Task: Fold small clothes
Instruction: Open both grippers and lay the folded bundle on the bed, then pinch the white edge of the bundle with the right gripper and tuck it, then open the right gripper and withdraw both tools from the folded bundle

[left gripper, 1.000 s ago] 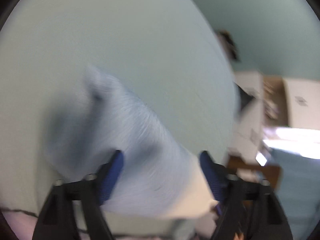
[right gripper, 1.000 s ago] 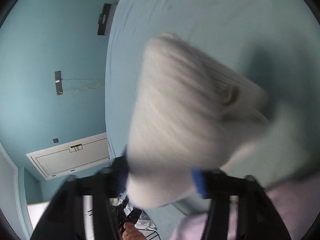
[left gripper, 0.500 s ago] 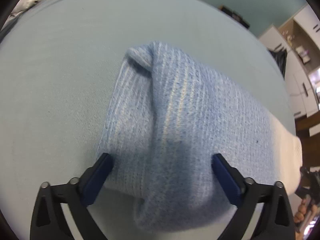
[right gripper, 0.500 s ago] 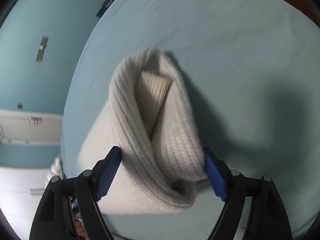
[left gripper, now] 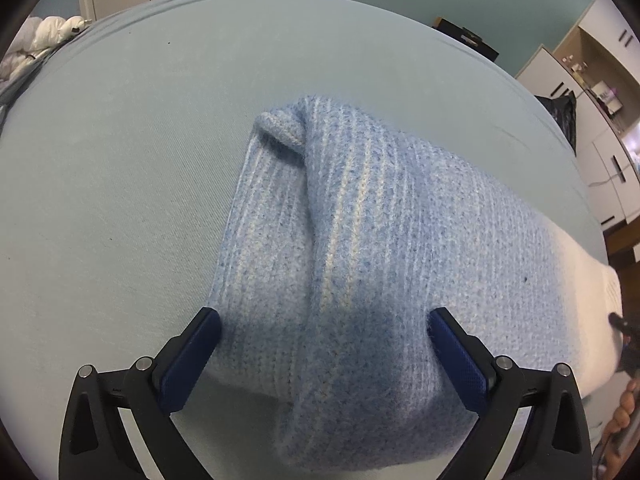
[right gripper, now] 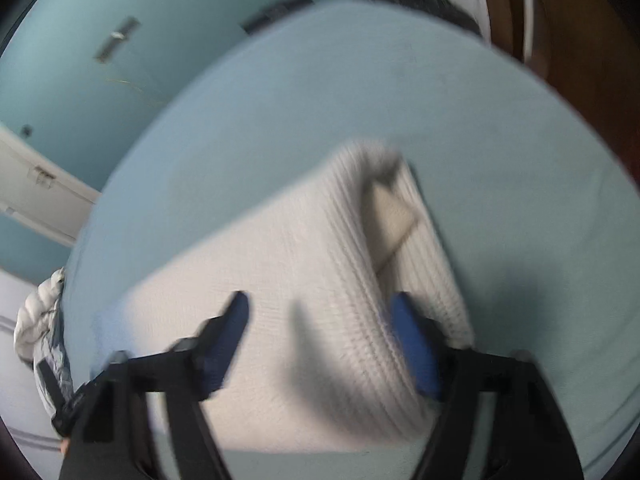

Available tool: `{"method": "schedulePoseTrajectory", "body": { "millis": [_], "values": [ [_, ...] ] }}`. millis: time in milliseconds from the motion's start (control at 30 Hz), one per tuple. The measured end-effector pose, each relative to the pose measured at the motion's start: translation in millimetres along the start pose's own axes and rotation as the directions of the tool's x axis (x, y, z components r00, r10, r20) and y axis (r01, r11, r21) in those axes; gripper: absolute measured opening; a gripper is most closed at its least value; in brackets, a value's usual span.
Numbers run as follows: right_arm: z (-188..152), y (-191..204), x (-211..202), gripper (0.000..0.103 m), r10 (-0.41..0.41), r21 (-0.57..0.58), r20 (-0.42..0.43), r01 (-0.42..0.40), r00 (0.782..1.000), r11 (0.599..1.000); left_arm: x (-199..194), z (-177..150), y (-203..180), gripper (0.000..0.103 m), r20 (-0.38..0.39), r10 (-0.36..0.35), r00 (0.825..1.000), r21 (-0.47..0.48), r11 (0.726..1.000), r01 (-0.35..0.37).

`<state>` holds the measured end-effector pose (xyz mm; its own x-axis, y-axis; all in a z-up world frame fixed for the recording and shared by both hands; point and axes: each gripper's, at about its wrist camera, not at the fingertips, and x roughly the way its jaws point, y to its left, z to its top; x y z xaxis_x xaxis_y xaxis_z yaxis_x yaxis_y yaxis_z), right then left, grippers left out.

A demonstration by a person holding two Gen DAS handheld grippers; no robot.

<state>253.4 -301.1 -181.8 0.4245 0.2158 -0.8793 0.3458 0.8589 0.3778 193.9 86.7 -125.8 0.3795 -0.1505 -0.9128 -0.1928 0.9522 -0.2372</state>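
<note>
A knitted garment lies folded on the light blue bed sheet (left gripper: 120,160). Its blue part (left gripper: 360,260) fills the left wrist view and fades to white at the right. My left gripper (left gripper: 320,320) is open, its blue pads either side of the fold, the cloth lying between and under them. In the blurred right wrist view the white ribbed part (right gripper: 320,280) lies flat with a folded edge at the right. My right gripper (right gripper: 320,320) is open over it; its right pad sits against the folded ridge.
A white puffy jacket (left gripper: 40,40) lies at the bed's far left edge, also in the right wrist view (right gripper: 40,320). White cupboards and shelves (left gripper: 580,80) stand to the right. A teal wall (right gripper: 120,40) is behind the bed.
The garment has come down from hanging in the air to lying on the bed. The right gripper has swung left over the white part, with motion blur. The left view has hardly changed in the last half second.
</note>
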Motion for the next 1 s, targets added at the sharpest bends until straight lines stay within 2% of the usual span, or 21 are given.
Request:
{"method": "schedulePoseTrajectory", "body": {
  "millis": [33, 133, 233, 300, 367, 433, 500, 567, 633, 667, 700, 733, 767, 800, 833, 867, 900, 967, 1000],
  "values": [
    [2.1, -4.6, 5.5, 0.035, 0.013, 0.02, -0.003, -0.013, 1.0, 1.0, 0.6, -0.3, 0.5, 0.103, 0.0, -0.001, 1.0, 0.0, 1.0, 0.001],
    [4.0, -14.2, 15.5, 0.016, 0.066, 0.059, -0.035, -0.064, 0.997, 0.996, 2.2, -1.6, 8.9, 0.103, -0.002, 0.005, 1.0, 0.002, 1.0, -0.005],
    [-2.6, -11.2, -16.2, 0.012, 0.067, 0.065, 0.07, -0.071, 0.995, 0.995, 1.7, -2.3, 8.9, 0.103, -0.008, 0.025, 1.0, 0.014, 1.0, -0.025],
    [-16.4, -1.3, -46.0, 0.011, 0.064, 0.064, 0.155, -0.074, 0.986, 0.995, 1.3, -2.3, 8.1, 0.103, -0.008, 0.033, 0.999, 0.022, 0.999, -0.033],
    [-26.7, 3.7, -57.4, 0.011, 0.029, 0.059, 0.193, -0.041, 0.981, 0.997, 1.4, -1.9, 6.7, 0.103, -0.008, 0.034, 0.999, 0.031, 0.999, -0.034],
    [-28.8, -12.4, -47.6, 0.011, -0.012, 0.095, 0.163, -0.003, 0.986, 0.995, 1.2, -1.6, 5.2, 0.103, -0.002, 0.037, 0.999, 0.047, 0.998, -0.037],
    [-22.5, -37.3, -18.2, 0.012, -0.025, 0.183, 0.087, 0.009, 0.996, 0.983, 1.0, -0.1, 5.5, 0.103, -0.003, 0.033, 0.999, 0.052, 0.998, -0.033],
    [-14.2, -54.0, 14.7, 0.012, 0.018, 0.263, 0.026, -0.025, 0.999, 0.965, -0.7, 2.5, 6.4, 0.103, -0.012, 0.029, 1.0, 0.043, 0.999, -0.028],
    [-15.7, -61.2, 18.8, 0.019, 0.052, 0.303, 0.051, -0.065, 0.997, 0.951, -7.9, 4.1, 11.3, 0.103, -0.029, 0.037, 0.999, 0.042, 0.998, -0.036],
    [-18.1, -58.6, 12.2, 0.021, 0.044, 0.315, 0.061, -0.062, 0.997, 0.947, -16.8, 6.6, 10.9, 0.103, -0.022, 0.059, 0.998, 0.052, 0.997, -0.058],
    [-21.9, -56.0, 2.0, 0.029, 0.014, 0.323, 0.067, -0.034, 0.998, 0.946, -26.0, 8.2, 9.8, 0.103, 0.003, 0.083, 0.997, 0.06, 0.995, -0.083],
    [-22.2, -49.9, -9.2, 0.043, -0.045, 0.331, 0.075, 0.018, 0.996, 0.943, -40.7, 9.3, 6.1, 0.103, 0.063, 0.124, 0.99, 0.078, 0.989, -0.128],
    [-23.4, -41.2, -24.4, 0.054, -0.14, 0.337, 0.1, 0.099, 0.985, 0.936, -51.3, 9.3, 2.5, 0.103, 0.111, 0.145, 0.983, 0.091, 0.984, -0.155],
    [-25.0, -30.4, -39.8, 0.071, -0.23, 0.331, 0.156, 0.169, 0.961, 0.929, -64.7, 8.4, -3.4, 0.103, 0.173, 0.156, 0.973, 0.107, 0.979, -0.176],
    [-26.2, -17.2, -53.0, 0.081, -0.286, 0.298, 0.226, 0.213, 0.931, 0.93, -76.4, 6.9, -10.3, 0.103, 0.224, 0.149, 0.963, 0.12, 0.976, -0.179],
    [-25.4, -0.8, -63.2, 0.083, -0.303, 0.236, 0.298, 0.238, 0.905, 0.942, -82.7, 5.4, -16.0, 0.103, 0.249, 0.132, 0.96, 0.129, 0.977, -0.168],
    [-24.4, 13.5, -67.3, 0.084, -0.296, 0.171, 0.344, 0.251, 0.891, 0.953, -87.7, 3.5, -24.2, 0.103, 0.265, 0.098, 0.959, 0.146, 0.979, -0.141],
    [-25.7, 50.2, -65.5, 0.091, -0.268, 0.025, 0.403, 0.282, 0.875, 0.959, -87.3, 0.3, -40.7, 0.103, 0.26, 0.044, 0.965, 0.189, 0.977, -0.096],
    [-25.4, 62.3, -60.8, 0.102, -0.262, -0.022, 0.411, 0.297, 0.873, 0.955, -82.1, -1.4, -49.7, 0.103, 0.246, 0.04, 0.968, 0.211, 0.973, -0.094]
  ]
}}
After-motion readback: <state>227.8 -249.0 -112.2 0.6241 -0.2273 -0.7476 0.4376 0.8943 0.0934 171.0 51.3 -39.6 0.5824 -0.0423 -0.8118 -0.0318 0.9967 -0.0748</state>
